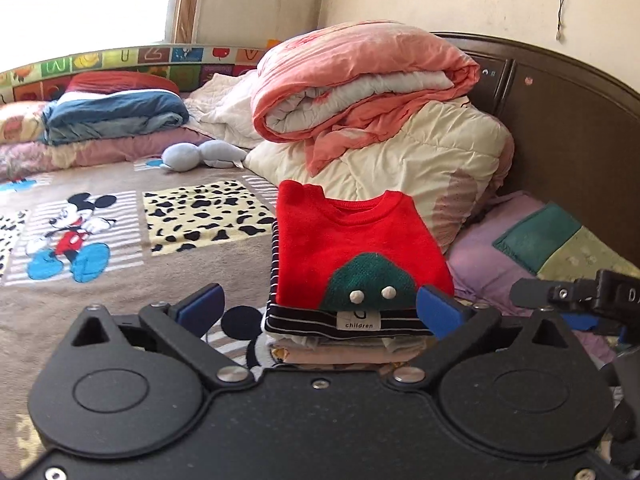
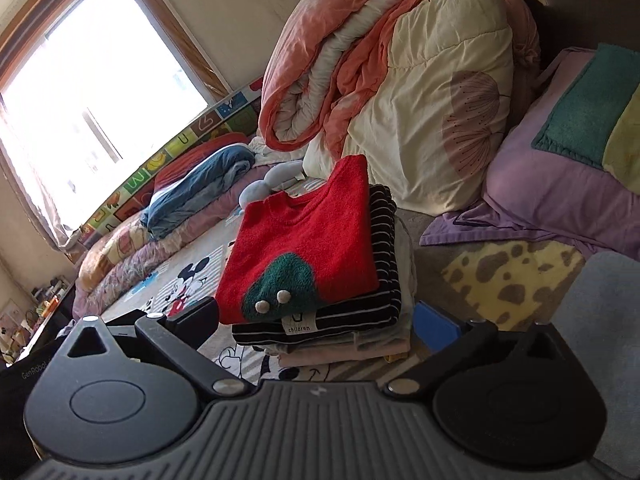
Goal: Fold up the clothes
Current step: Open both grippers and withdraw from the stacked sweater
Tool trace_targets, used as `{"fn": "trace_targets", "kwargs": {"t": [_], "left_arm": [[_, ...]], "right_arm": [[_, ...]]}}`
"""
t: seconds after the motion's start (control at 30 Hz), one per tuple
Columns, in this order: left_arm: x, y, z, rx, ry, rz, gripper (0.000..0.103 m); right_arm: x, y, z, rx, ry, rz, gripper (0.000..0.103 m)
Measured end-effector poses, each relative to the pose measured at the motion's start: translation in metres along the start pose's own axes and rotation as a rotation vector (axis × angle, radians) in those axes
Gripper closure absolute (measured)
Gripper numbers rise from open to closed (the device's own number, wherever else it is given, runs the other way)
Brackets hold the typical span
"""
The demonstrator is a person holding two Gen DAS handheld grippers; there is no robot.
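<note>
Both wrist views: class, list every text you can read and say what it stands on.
"children": white tag on the black-and-white striped garment under the folded red knitted sweater.
"GenRobot", end cut off: black gripper body.
Letters on the colourful alphabet panels: too distorted to read.

- Daylight floods in through the window [image 2: 92,92], blown out to white glare.
- Sharp focus mid-frame; fisheye bending curves the edges, corners darken.

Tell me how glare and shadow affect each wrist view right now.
Left wrist view: window blown out top-left, red sweater evenly lit and sharp. Right wrist view: window glare washes the left side, striped garment edges shadowed, fisheye bends the frame.
</note>
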State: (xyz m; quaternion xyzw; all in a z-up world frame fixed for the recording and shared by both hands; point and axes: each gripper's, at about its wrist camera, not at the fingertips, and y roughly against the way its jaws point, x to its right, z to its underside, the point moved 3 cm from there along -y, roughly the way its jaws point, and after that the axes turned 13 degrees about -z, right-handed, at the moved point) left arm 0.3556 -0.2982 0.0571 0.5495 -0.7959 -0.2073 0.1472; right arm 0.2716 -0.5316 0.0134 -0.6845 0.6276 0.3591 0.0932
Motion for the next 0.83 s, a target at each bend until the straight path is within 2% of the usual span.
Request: {"fn": "trace_targets", "kwargs": {"t": [0.1, 0.23, 0.37, 0.57, 0.83], "left_arm": [[0.002, 0.016, 0.004, 0.0, -0.007, -0.045, 0.0], [-0.002, 0.033, 0.002, -0.02, 0.042, -0.108, 0.0], [0.0, 0.054, 0.0, -0.003, 0.015, -0.134, 0.0], [-0.004, 0.071, 0.0, -0.028, 0.029, -0.139, 0.0], [-0.007, 0.102, 0.006, 0.007, 0.036, -0.131, 0.0]], "right_arm": [[-0.017, 0.013, -0.003, -0.03, 0.034, 0.045, 0.0], [-0.037, 0.029, -0.005, -0.065, 0.098, 0.142, 0.0], [-0.053, 0.043, -0.003, -0.08, 0.147, 0.191, 0.0], [-0.073, 0.057, 0.004, -0.097, 0.179, 0.212, 0.0], [-0.096, 0.077, 0.01, -0.092, 0.194, 0.213, 0.0]]}}
